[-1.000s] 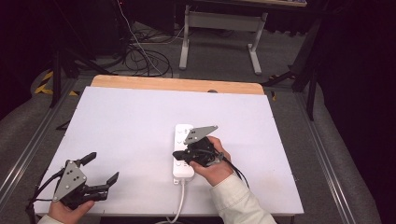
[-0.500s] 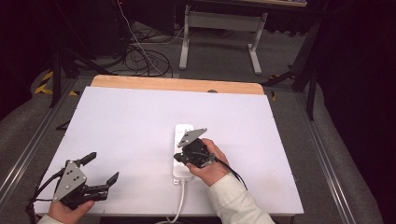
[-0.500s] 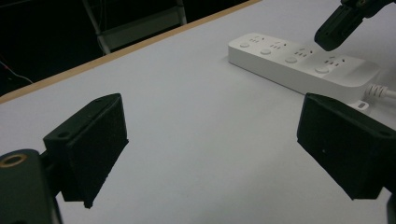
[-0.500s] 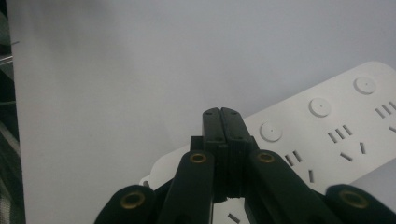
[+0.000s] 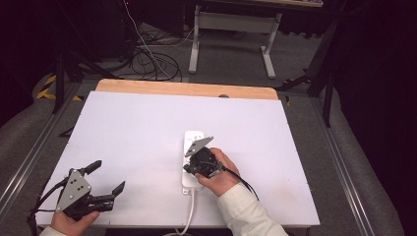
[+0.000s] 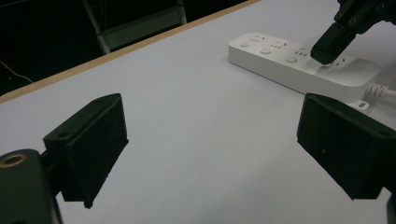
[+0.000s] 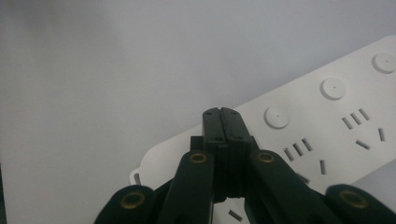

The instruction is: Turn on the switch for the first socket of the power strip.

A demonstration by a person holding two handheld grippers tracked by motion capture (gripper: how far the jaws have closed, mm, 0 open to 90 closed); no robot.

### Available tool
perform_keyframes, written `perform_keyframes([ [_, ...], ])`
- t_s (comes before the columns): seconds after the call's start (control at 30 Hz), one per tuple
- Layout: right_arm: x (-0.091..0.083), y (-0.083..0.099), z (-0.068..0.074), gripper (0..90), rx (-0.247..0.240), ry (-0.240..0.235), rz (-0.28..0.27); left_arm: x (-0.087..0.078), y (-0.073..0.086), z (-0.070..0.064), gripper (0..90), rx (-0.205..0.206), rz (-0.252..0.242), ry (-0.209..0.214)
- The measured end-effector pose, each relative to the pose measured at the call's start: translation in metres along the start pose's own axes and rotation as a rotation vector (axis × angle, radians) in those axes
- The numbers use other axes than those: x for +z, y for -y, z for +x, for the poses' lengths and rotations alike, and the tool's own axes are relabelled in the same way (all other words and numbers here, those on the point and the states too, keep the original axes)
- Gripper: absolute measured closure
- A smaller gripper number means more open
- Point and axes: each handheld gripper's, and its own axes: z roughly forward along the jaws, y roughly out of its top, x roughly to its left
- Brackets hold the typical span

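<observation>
A long white plastic power strip (image 5: 192, 157) with round buttons is laid flat near the middle of the white table (image 5: 137, 132). The right gripper (image 7: 221, 114), its jaws pressed together, is set tip-down on the strip's cord end. The left gripper (image 5: 105, 177), jaws spread wide apart, is held well to the strip's left, near the table's front edge.

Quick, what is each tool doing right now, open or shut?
Left tool: open, holding nothing.
Right tool: shut, holding nothing, tip down on the power strip.
</observation>
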Motion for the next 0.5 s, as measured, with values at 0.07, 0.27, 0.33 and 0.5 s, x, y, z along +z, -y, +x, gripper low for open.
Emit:
perform_keyframes([
  [0.07,0.0003,0.0000,0.0001,90.0,-0.002,0.000,0.004,0.0001,0.0001,-0.0001,9.0,-0.002,0.000,-0.002],
  [0.27,0.0024,0.0005,0.0007,90.0,-0.002,0.001,0.015,0.0001,0.0001,-0.0002,9.0,-0.002,0.001,-0.002],
  [0.33,0.0028,0.0005,0.0010,90.0,-0.004,0.003,0.017,0.0001,0.0001,-0.0003,9.0,-0.001,0.002,-0.003],
  [0.5,0.0032,0.0018,0.0005,90.0,0.012,-0.004,0.013,0.0002,0.0000,-0.0001,9.0,0.003,0.003,-0.004],
])
